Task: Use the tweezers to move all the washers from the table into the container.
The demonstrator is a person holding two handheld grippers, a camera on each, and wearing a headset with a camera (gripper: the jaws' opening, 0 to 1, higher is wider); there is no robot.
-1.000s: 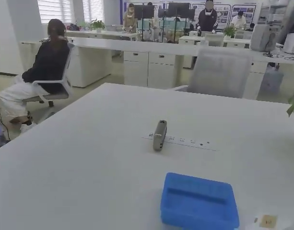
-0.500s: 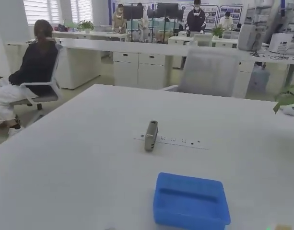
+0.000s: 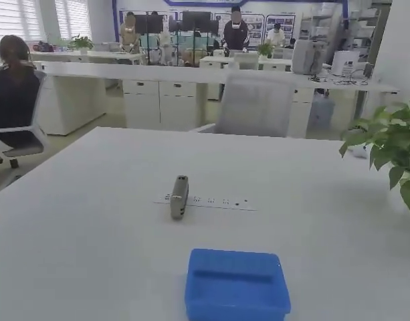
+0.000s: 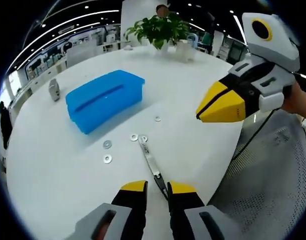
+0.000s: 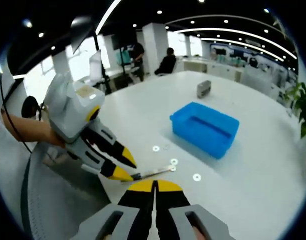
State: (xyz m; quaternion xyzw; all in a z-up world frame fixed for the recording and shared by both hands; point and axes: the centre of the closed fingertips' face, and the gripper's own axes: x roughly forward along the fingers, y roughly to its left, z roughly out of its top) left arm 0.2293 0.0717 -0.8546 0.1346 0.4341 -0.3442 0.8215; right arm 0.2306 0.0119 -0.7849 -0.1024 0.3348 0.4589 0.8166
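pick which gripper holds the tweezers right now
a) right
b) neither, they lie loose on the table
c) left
c: in the left gripper view the tweezers stick out from between the left gripper's own jaws toward the washers, while the right gripper is shut with nothing in it.

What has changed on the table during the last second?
Nothing on the table visibly moved; only the head camera turned, shifting the whole picture. The blue container and the grey object behind it keep their places on the white table.
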